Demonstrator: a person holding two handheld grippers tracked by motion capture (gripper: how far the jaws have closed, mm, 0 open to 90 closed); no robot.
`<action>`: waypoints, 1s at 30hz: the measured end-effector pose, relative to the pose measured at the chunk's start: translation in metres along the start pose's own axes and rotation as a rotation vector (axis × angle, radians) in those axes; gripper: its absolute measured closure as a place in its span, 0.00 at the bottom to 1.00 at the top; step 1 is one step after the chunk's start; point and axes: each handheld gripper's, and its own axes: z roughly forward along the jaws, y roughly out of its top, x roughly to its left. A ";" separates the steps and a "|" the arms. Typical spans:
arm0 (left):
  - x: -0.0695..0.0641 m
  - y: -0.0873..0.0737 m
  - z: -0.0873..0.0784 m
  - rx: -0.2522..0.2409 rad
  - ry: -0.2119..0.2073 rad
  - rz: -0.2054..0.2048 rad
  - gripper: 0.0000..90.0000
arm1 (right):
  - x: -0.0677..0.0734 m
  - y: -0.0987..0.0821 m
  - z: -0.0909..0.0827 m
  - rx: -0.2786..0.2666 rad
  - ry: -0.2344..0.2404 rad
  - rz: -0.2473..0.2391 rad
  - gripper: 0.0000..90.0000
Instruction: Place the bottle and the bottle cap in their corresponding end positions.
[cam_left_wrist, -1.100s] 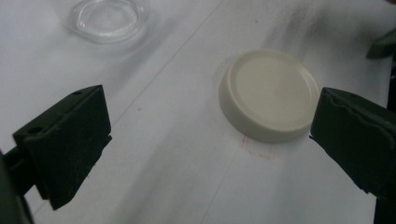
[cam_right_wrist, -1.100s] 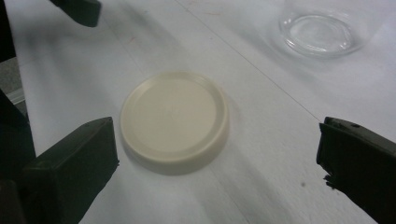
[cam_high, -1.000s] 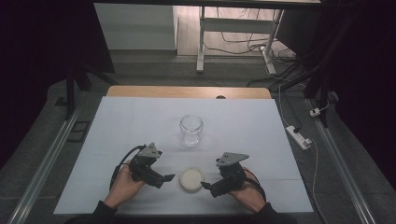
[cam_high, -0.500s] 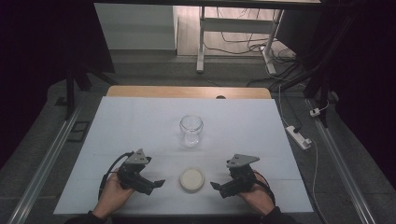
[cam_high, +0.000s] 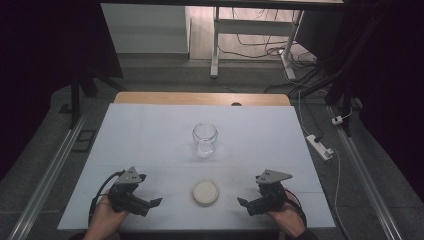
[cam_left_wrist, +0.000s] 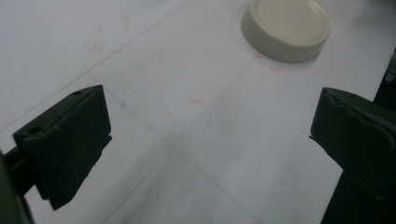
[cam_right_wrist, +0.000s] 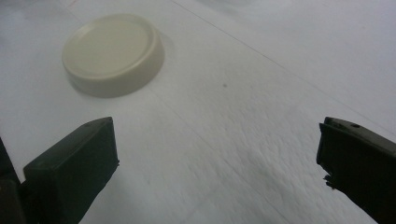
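Note:
A round cream lid (cam_high: 205, 192) lies flat on the white table sheet (cam_high: 150, 135), near the front middle. Behind it an empty clear glass jar (cam_high: 205, 140) stands upright with no lid on. My left gripper (cam_high: 150, 204) rests low at the front left, open, its jaws pointing right toward the lid. My right gripper (cam_high: 245, 205) mirrors it at the front right, open and pointing left. In the left gripper view the lid (cam_left_wrist: 286, 29) sits far ahead of the left gripper (cam_left_wrist: 210, 135). The right gripper view shows the lid (cam_right_wrist: 114, 53) ahead and left of the right gripper (cam_right_wrist: 219, 158). Nothing is held.
A wooden table edge (cam_high: 200, 98) shows behind the sheet. A white power strip (cam_high: 319, 146) lies on the floor at the right. Metal rails (cam_high: 55, 170) run along both sides of the table. A white desk frame (cam_high: 216, 45) stands farther back.
Both grippers have drawn back toward the front edge and outward, away from the lid. The lid and jar have stayed in place.

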 end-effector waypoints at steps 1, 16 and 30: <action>0.001 -0.003 -0.002 -0.002 0.005 -0.010 0.00 | -0.001 -0.002 -0.002 0.000 -0.005 0.005 0.00; 0.007 -0.042 -0.032 -0.002 0.085 -0.098 0.00 | -0.017 -0.029 -0.030 0.001 -0.081 0.094 0.00; 0.008 -0.065 -0.051 -0.005 0.133 -0.158 0.00 | -0.023 -0.040 -0.048 0.003 -0.133 0.146 0.00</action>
